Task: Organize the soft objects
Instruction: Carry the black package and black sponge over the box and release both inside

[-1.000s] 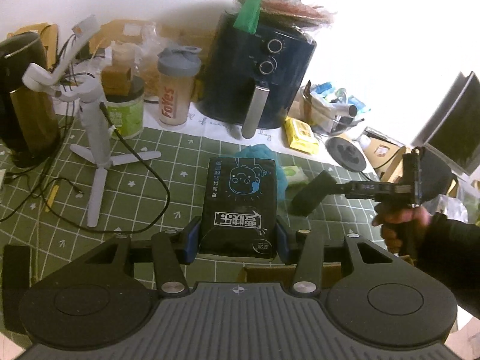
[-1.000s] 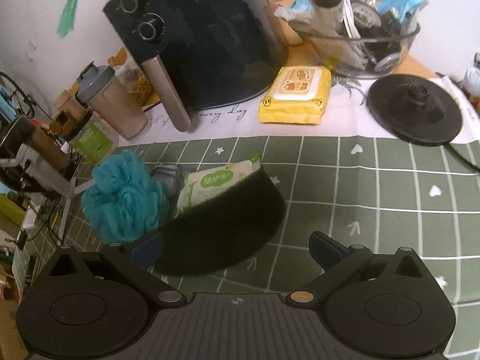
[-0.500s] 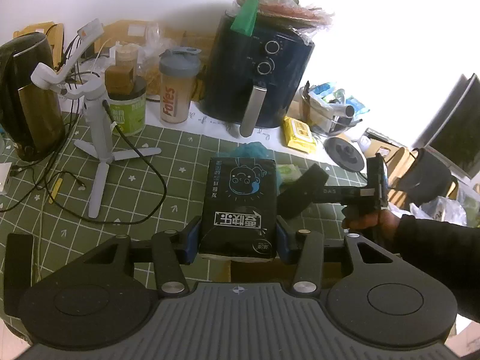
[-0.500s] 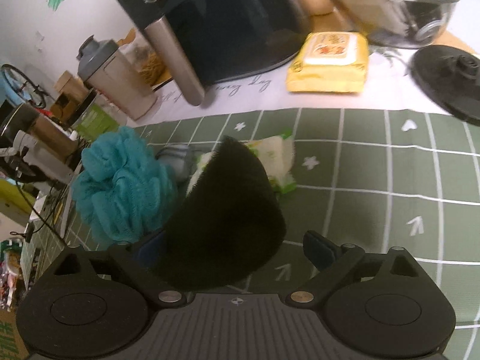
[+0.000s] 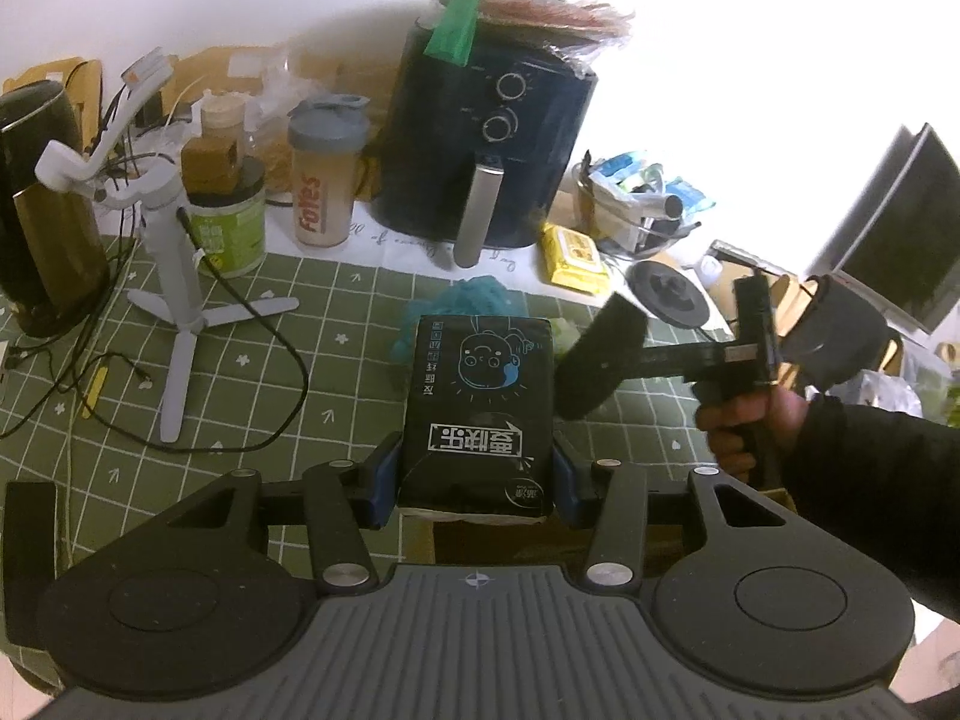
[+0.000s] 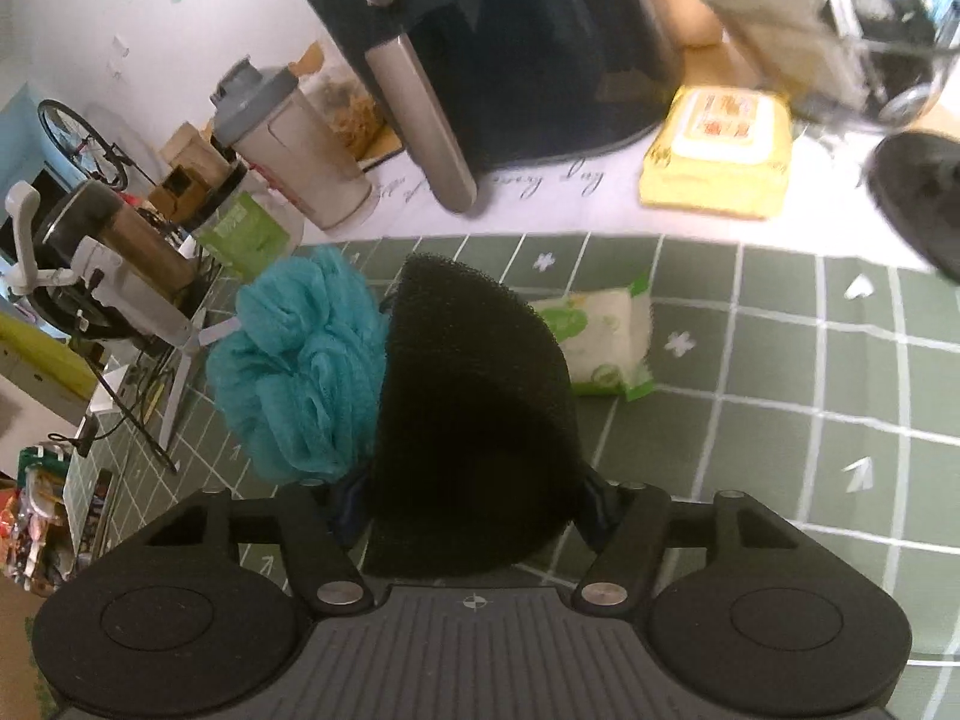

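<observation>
Both tongs are loaded: left tongs clenched on the black tissue pack, low centre of the left view, held above the table; right tongs squeezing the black sponge mid-frame, w/ the teal bath pouf right beside it, maybe touching, hard to tell. The green wipes pack lies on the mat behind. Risk: the sponge is squashy, so it could spring out, or snag the pouf & drag it along.
</observation>
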`<state>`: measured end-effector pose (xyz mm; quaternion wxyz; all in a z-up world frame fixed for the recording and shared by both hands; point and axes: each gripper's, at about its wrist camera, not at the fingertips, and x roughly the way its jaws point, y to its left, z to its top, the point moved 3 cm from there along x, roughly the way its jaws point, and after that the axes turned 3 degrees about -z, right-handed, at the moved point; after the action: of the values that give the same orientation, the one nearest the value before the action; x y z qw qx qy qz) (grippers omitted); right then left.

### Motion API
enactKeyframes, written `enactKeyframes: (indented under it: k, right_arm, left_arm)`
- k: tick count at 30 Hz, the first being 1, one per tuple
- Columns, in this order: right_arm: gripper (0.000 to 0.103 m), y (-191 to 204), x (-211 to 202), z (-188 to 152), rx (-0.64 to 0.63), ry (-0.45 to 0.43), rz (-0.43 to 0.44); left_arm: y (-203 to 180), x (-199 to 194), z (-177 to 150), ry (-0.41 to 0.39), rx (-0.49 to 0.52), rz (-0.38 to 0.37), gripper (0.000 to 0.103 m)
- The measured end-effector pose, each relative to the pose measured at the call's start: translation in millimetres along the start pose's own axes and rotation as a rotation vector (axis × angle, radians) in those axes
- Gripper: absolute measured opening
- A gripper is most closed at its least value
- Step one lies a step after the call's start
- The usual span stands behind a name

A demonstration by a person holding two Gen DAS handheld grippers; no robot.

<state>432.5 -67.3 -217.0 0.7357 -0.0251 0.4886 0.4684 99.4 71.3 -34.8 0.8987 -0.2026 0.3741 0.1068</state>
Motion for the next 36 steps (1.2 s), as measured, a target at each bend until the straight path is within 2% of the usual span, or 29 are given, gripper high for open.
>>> enactKeyframes:
  k: [8,17,27,36]
  right_arm:
    - [0.066,0,-59,-4,-0.005,-0.062,-0.043]
    - [0.066,27,-146,-14,-0.060,-0.174,-0.095]
    - [0.066,68,-217,-41,-0.080,-0.257,-0.084]
    - [0.067,90,-239,-76,-0.014,-0.271,-0.057]
  left_arm:
    - [-3,-7,9,-0.041,0.029,-0.019,0.048]
    - [-12,-17,15,-0.057,0.091,-0.050,0.048]
    - [-22,-13,-8,0.020,0.133,-0.107,0.048]
    - [-27,-8,-37,0.118,0.160,-0.158,0.048]
